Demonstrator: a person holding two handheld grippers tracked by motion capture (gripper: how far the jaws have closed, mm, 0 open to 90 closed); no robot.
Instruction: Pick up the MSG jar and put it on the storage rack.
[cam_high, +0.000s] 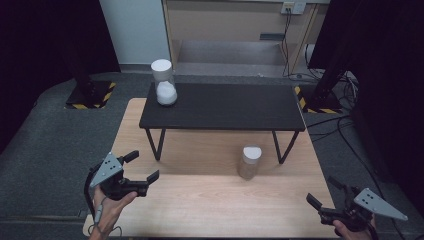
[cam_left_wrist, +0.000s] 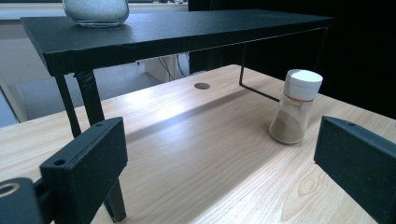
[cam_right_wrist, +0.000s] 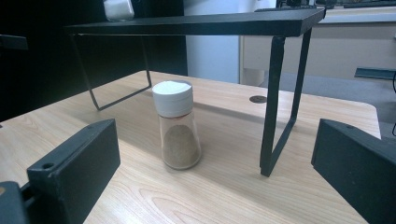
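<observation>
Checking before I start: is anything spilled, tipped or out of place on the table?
Nothing stands out. The brown-powder shaker stands upright on the wooden table by the black shelf's right leg, and the white-powder jar stands upright on the shelf's left end. No spills. Both tools, left and right, are open and hold nothing.

I saw a pale wood table (cam_high: 210, 200) on grey carpet (cam_high: 45, 145), dark curtains (cam_high: 45, 35) at both sides, a beige cabinet (cam_high: 235, 20) behind, and cables (cam_high: 350, 135) trailing right.

brown spice shaker (cam_high: 249, 162) upright on table; white-filled jar (cam_high: 164, 83) upright on shelf
</observation>
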